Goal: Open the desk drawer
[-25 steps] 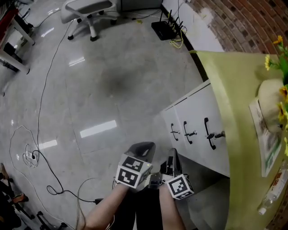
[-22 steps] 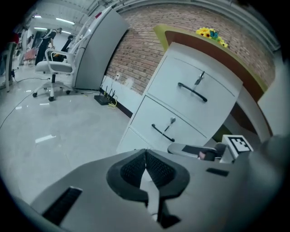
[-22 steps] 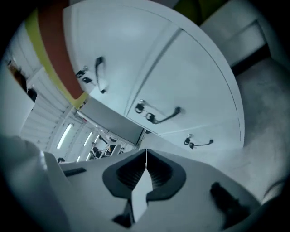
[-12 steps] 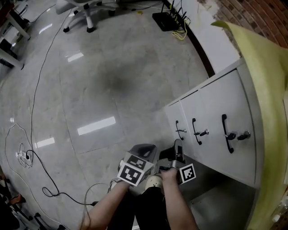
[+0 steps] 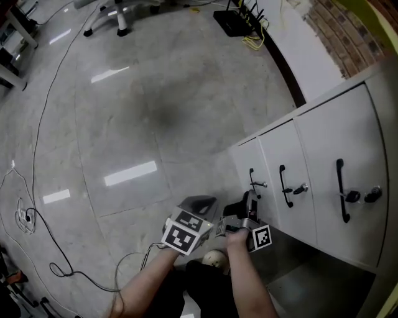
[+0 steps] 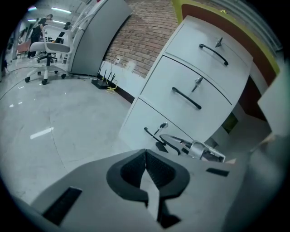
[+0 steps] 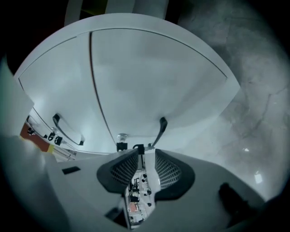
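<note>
Kept the left gripper [image 5: 198, 202] low over the floor [image 5: 124, 124], jaws pressed together on nothing, most likely parked as the idle tool. Carried the right gripper [image 5: 250, 199] just beside it, turned on its side and nosed up to the handle [image 5: 252, 181] of the lowest drawer [image 5: 245, 163]. Had just been spreading its jaws and left them apart with nothing pinched, presumably to slip over and under that level bar before a pull. Found the drawer fully shut, flush with the middle drawer [image 5: 280, 149] and the top drawer [image 5: 339, 136], so judged the opening not yet begun. Noted a small key [image 5: 261, 184] jutting just beside the handle, close enough to snag a jaw. Could not settle, from the right gripper view, whether the handle's near end lay inside the gap or just past the tips. Made out only shiny mechanism in the slot between the pads. Lost the desk top off the upper right edge of the head view, and the space beneath the drawers to shadow. Farther off, glimpsed loose cables [image 5: 25, 218], an office chair [image 5: 118, 18] and a black router [image 5: 233, 22] by the wall, all well apart from the work and partly cropped.
</note>
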